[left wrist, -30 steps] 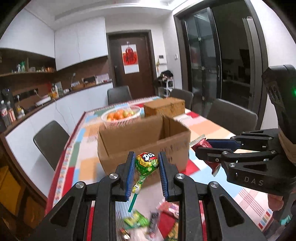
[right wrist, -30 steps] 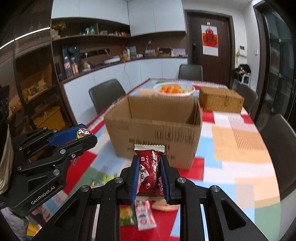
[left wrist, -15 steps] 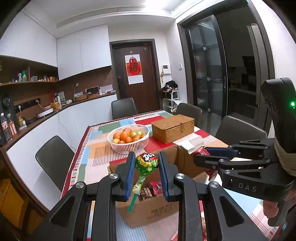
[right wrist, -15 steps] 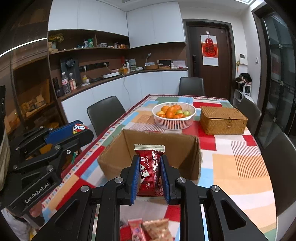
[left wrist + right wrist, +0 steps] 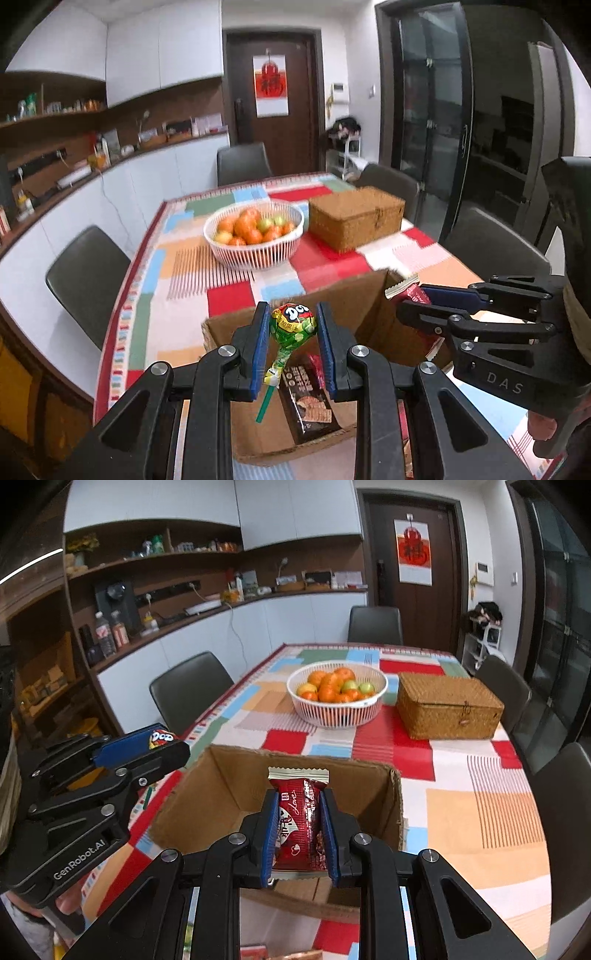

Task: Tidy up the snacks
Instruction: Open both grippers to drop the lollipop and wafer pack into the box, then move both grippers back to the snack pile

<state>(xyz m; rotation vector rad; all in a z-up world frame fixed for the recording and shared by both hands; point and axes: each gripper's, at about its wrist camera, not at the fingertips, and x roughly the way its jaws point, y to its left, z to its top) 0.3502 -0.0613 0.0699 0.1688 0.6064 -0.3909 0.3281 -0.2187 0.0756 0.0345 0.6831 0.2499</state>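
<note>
Both tools are hovering over the open cardboard box (image 5: 236, 794): the left tool (image 5: 293, 343) is clenching a green lollipop (image 5: 291, 328) by its head, the right tool (image 5: 299, 830) a red snack packet (image 5: 299, 823). Best to be lowering each inside the walls before letting go, one at a time, so neither item is bouncing onto the surface (image 5: 480, 834). The box is already holding a dark wafer pack (image 5: 306, 398); the white basket (image 5: 338, 709) is holding fruit, and the wicker box (image 5: 448, 705) is sitting closed.

One lollipop (image 5: 293, 325), one box (image 5: 221, 797).
</note>
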